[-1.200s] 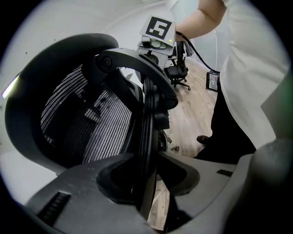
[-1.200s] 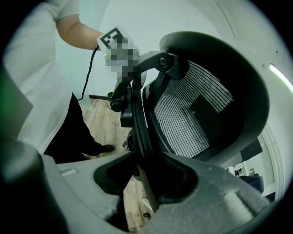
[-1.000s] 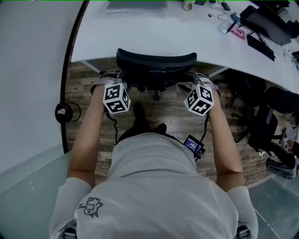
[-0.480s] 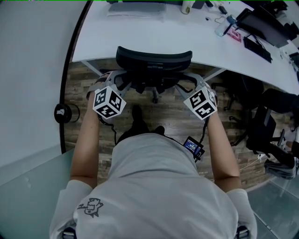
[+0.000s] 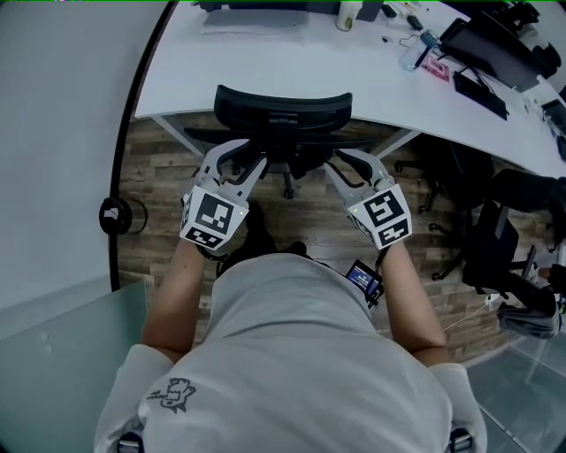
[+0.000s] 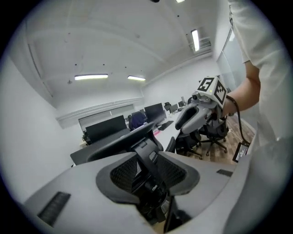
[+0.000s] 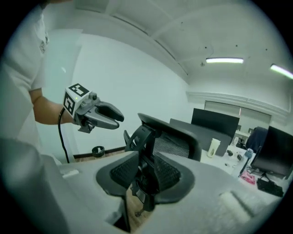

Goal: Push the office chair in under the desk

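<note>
The black mesh-backed office chair (image 5: 283, 111) stands tucked against the white desk (image 5: 265, 66), its seat under the top. My left gripper (image 5: 237, 162) hovers behind the backrest's left side, open and apart from it. Behind the right side hangs my right gripper (image 5: 347, 168), also open; its jaws have just been closing with nothing between them. In the left gripper view the chair back (image 6: 137, 137) fills the gap ahead, and the right gripper (image 6: 194, 116) shows beyond it. The right gripper view shows the chair back (image 7: 169, 132) and the left gripper (image 7: 103, 114).
A small round black object (image 5: 110, 215) sits on the wood floor by the curved glass wall at left. Other black chairs (image 5: 504, 239) crowd the right side. The desk carries a keyboard (image 5: 255, 11), a bottle (image 5: 351, 13) and monitors (image 5: 495, 44).
Both grippers have pulled back from the chair's sides toward the person, risen and rolled, so their jaws now show pointing at the backrest. The chair stays under the desk.
</note>
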A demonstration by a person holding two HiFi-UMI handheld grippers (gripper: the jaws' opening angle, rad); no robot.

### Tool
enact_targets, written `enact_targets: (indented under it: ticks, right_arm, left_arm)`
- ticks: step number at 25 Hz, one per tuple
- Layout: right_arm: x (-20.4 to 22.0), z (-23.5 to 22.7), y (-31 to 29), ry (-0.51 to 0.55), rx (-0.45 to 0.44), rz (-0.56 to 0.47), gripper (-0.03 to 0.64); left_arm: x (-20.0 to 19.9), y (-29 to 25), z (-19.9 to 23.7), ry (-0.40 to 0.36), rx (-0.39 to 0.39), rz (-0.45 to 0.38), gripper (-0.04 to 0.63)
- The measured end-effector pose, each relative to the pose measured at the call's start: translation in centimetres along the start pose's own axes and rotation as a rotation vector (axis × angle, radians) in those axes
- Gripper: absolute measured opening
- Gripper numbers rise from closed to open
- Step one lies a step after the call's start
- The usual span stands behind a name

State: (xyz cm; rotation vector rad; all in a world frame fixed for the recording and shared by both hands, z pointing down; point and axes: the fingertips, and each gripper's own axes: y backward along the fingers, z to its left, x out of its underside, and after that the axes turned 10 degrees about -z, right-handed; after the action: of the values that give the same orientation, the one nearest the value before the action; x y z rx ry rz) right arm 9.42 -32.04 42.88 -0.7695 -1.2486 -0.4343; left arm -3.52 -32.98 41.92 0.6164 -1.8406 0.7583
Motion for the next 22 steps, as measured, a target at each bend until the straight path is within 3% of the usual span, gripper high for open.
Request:
enact_targets:
  ticks: [5, 11, 17, 22]
  right_arm:
    - [-1.7, 1.5, 1.9, -0.071, -0.006, -0.084, 0.068]
    - [-4.1, 2.5, 4.2, -0.096, 0.027, -0.202, 0.005]
    - [-4.8, 2.8, 5.4, -0.087, 0.047, -0.246, 0.005]
    - [-5.6, 3.3, 6.0, -0.073, 0.037, -0.257, 0.003]
  left_arm:
    - [-4.5, 1.2, -2.7, 0.047, -0.028, -0.119, 0.121]
    - [-7.5, 2.1, -3.9, 0.131, -0.044, -0.215, 0.009]
    - [-7.9, 2.1, -4.8, 0.228, -0.037, -0.226, -0.002]
    - [-8.1, 2.6, -5.0, 0.238, -0.05, -0.209, -0.002]
